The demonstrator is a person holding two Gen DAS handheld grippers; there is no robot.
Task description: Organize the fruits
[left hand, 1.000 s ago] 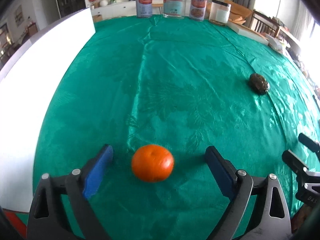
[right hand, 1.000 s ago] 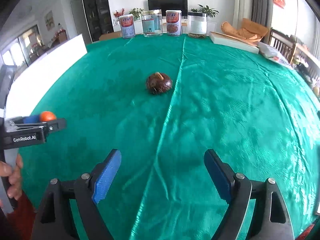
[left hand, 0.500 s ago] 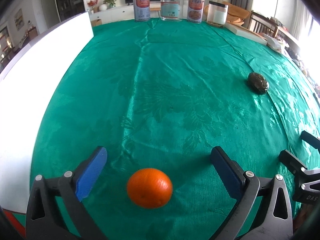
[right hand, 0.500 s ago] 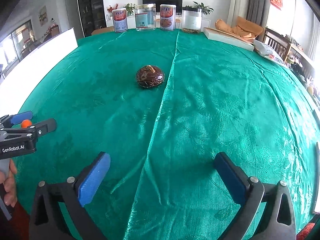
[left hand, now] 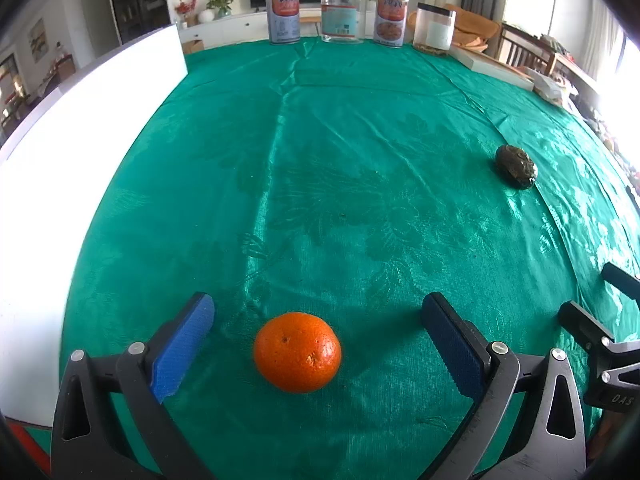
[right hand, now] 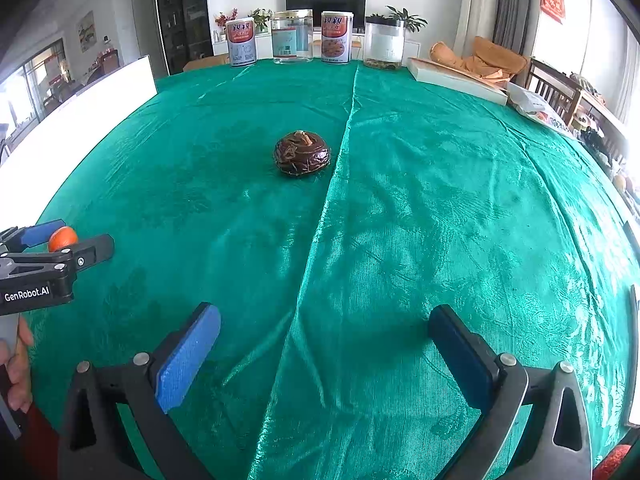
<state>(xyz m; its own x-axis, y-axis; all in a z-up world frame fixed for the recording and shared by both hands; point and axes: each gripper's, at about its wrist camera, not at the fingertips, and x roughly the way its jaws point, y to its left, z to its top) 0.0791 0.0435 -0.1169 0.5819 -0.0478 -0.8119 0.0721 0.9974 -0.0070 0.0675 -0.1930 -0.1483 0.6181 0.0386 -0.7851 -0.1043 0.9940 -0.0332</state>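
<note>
Now both jaws have widened: the left hand-held gripper [left hand: 316,340] brackets the orange [left hand: 297,352] near the bench's [left hand: 340,160] near edge untouched; the right hand-held gripper [right hand: 324,344] gapes empty, the brown fruit [right hand: 302,153] mid-bench, unreached.

This is a home living room. A TV [right hand: 325,3] hangs on the far wall, with potted plants [right hand: 400,20], curtains [right hand: 478,4], and a big table [right hand: 400,200] under green cloth.

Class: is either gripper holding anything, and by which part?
Nothing is held. The orange lies between the open left gripper's fingers, untouched; the right gripper is empty.
</note>
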